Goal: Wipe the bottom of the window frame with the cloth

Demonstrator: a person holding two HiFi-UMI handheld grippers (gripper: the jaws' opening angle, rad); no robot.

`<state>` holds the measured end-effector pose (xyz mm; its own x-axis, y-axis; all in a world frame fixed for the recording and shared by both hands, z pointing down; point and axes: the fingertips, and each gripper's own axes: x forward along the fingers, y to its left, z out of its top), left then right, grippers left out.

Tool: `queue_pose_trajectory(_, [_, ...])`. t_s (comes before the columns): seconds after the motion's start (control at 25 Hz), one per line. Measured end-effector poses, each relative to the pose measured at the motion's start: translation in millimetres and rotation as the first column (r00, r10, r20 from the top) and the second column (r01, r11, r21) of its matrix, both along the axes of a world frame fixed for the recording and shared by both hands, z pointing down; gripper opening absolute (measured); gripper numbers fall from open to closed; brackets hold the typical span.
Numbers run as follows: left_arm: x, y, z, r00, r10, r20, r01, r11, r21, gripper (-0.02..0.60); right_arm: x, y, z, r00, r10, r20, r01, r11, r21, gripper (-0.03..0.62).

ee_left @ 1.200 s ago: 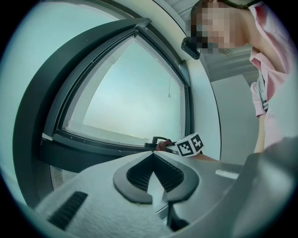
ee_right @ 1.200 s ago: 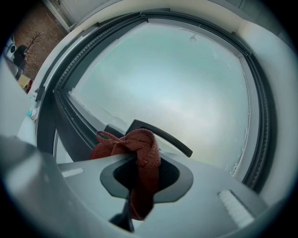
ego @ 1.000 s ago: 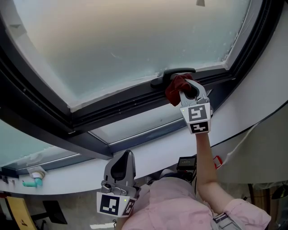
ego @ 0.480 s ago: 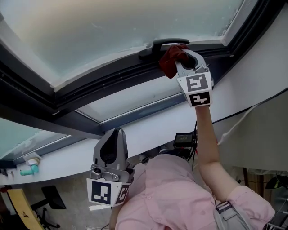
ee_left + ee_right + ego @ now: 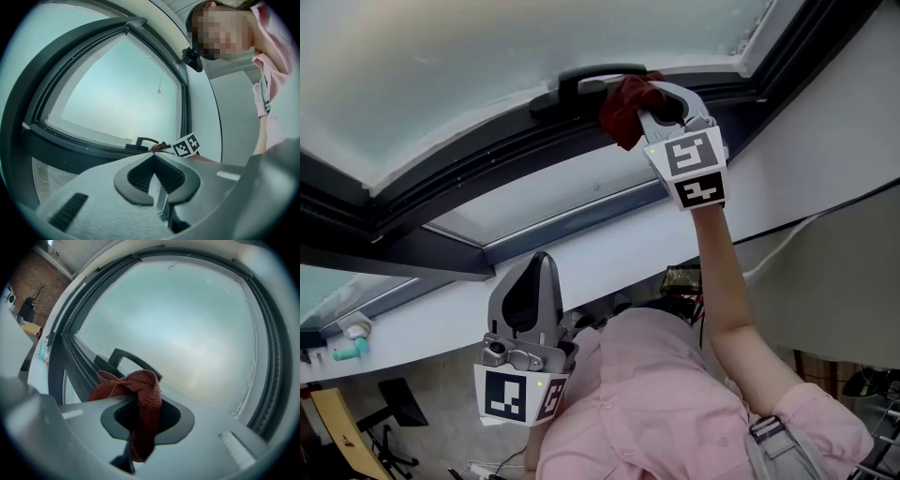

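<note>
Where the cloth sat: the red cloth (image 5: pixel 623 108) was bunched at about 12 o'clock in the head view. It pressed against the dark bottom rail of the window frame (image 5: pixel 478 169), just under the black handle (image 5: pixel 581 80). Whether it touched the handle could not be told.
Right gripper: the right gripper (image 5: pixel 664 101) was raised on an outstretched arm at 1 o'clock. Its jaws were clamped on the cloth, and in the right gripper view a tail of fabric hung down between them.
Left gripper: the left gripper (image 5: pixel 530 305) sat low at 7 o'clock, close to the person's chest and well apart from the frame. Its jaws were drawn together with nothing between them.
Progress: the wipe appeared to be under way, with the cloth on the rail near its 1 o'clock end.
Left to do: a long run of rail stretched away toward 9 o'clock, and the corner at 2 o'clock was also untouched by the cloth at this moment. Neither looked visibly cleaner or dirtier, so how much was already wiped could not be judged.
Risk: the handle stood close enough that it might snag the loose folds.
</note>
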<state>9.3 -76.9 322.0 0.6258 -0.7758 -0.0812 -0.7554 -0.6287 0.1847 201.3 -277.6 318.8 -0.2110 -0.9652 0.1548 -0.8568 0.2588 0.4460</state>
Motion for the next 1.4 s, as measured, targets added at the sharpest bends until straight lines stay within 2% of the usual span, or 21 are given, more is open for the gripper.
queue_pose_trajectory(0.32, [37.3,3.4,2.3,1.0,-0.021,0.013,0.021,1.0,-0.013,0.0,9.9,-0.8,-0.6,0.998,-0.067,0.008,0.067,0.998,-0.01,0.067])
queue_pose_trajectory(0.92, [69.1,19.2,6.8,0.989,-0.145,0.026,0.145,0.989,-0.015,0.0,26.8,-0.7,-0.2,0.99,-0.137,0.018,0.137,0.99,-0.026,0.067])
queue_pose_trajectory(1.4, [91.8,27.8,10.9,0.987,-0.161,0.027,0.162,0.987,-0.015,-0.001,42.6,0.1,0.4,0.987,-0.157,0.034,0.157,0.988,-0.011,0.067])
